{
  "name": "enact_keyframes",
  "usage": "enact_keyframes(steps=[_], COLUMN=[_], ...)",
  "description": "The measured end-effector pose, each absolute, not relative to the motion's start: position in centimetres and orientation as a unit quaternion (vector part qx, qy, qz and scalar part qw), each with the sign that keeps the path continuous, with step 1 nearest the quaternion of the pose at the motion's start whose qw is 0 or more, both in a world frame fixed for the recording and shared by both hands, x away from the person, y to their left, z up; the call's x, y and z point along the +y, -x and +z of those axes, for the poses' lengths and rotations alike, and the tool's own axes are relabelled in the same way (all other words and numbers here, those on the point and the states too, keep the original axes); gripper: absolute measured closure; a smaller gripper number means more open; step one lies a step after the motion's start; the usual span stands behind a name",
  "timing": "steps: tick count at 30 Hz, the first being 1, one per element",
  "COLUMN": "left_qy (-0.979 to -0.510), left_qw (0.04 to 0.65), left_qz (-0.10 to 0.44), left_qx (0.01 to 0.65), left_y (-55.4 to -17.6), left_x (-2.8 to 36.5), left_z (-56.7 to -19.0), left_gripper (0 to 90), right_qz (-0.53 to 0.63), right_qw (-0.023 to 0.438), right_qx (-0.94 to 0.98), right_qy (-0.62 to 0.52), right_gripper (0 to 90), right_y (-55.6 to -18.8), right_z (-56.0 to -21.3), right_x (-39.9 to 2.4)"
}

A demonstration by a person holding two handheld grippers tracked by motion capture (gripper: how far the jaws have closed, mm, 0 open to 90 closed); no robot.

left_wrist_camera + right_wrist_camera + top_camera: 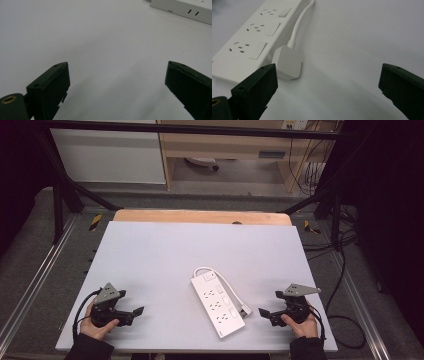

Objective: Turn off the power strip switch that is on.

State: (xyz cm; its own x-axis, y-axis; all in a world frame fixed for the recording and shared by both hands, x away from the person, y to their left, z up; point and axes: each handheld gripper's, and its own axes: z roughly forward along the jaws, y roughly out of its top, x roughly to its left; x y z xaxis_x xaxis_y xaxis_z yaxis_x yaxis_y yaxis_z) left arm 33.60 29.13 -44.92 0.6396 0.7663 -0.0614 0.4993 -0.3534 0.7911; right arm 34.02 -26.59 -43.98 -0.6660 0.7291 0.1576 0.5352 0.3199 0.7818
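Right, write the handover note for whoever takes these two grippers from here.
Left hand-held gripper: open, holding nothing, low over the bare table at its near left.
Right hand-held gripper: open, holding nothing, at the near right, pointed toward the plug.
Power strip: flat between the grippers, sockets up, nothing plugged in. Its cord loops back along its right side; the plug lies on the table beside the strip's near end.
Done: nothing grasped so far.
Left: probably take the plug with the right gripper; the left can steady the strip.

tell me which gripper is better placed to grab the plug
Right. The right gripper is open and close beside the plug, jaws facing it. The left gripper sits across the power strip.
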Motion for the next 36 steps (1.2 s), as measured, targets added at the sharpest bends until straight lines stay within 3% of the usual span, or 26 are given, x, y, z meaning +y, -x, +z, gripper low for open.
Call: enact_keyframes(steps=[36], left_qy=[-0.804], left_qw=[0.413], left_qz=[0.163], left_qx=[0.394], left_y=[-33.6], left_x=[29.2], left_z=[-44.9], left_gripper=[5.9], right_qz=[0.444], right_qw=[0.105], right_qx=[0.807], right_qy=[-0.374], right_gripper=[12.3], right_y=[-34.4], right_z=[-42.4], right_x=[-24.4])
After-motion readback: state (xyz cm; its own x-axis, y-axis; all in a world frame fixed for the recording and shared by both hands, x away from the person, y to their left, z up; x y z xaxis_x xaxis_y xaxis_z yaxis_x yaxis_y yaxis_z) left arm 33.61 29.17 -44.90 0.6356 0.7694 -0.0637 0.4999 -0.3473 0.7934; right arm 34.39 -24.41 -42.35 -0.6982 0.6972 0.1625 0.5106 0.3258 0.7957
